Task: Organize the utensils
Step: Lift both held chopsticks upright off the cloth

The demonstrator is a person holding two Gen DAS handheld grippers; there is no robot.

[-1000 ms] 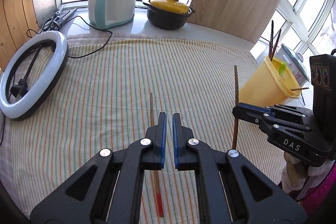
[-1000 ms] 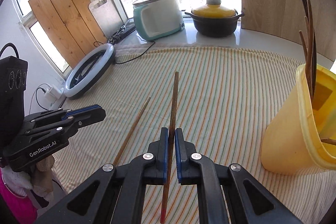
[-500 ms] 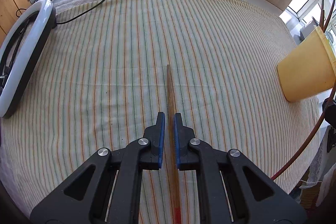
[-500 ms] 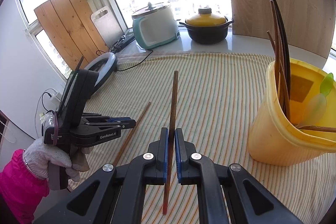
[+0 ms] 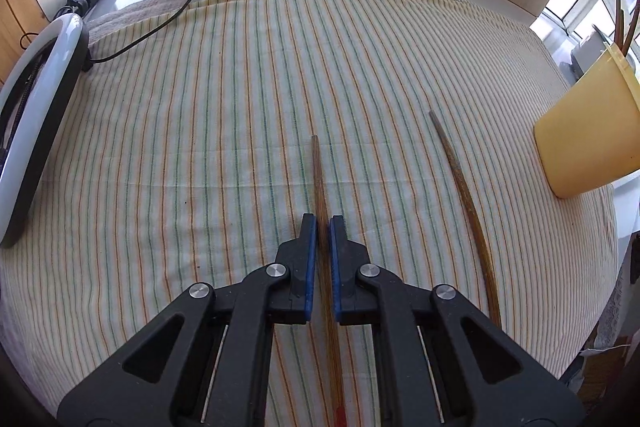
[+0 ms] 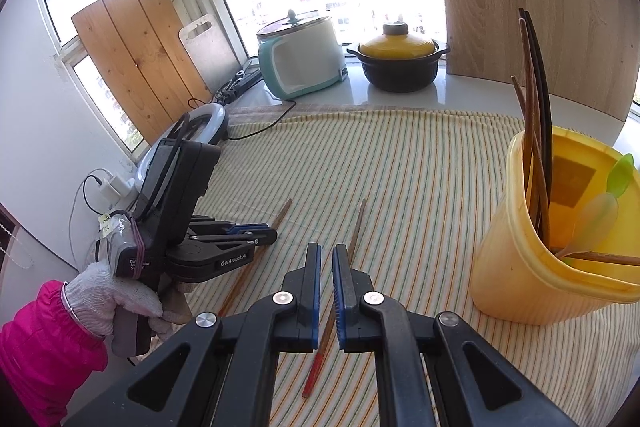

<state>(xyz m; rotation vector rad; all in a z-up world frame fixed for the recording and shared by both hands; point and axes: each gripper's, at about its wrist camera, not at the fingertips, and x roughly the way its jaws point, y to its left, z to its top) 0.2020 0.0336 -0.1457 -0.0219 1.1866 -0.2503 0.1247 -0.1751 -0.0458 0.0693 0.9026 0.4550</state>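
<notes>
Already several wooden chopsticks [image 6: 534,131] are standing in the yellow plastic tub [image 6: 520,267], while the left claw [image 5: 323,227] and right claw [image 6: 326,255] are each gripping one red-tipped chopstick [image 5: 318,175], [image 6: 354,231] over the striped-cloth surface [image 5: 200,147].

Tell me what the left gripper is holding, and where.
A wooden chopstick, pinched partway along its shaft, nearer the plain tip than the red end.

Home kitchen corner by a window. Shown by a teal-and-white rice cooker [image 6: 300,55] and a black clay pot with a yellow lid [image 6: 398,61] on the sill, a cutting board [image 6: 206,47] leaning against the glass, and a striped tablecloth [image 5: 240,107]. Also a yellow plastic tub [image 6: 528,251] holding chopsticks and spoons.
</notes>
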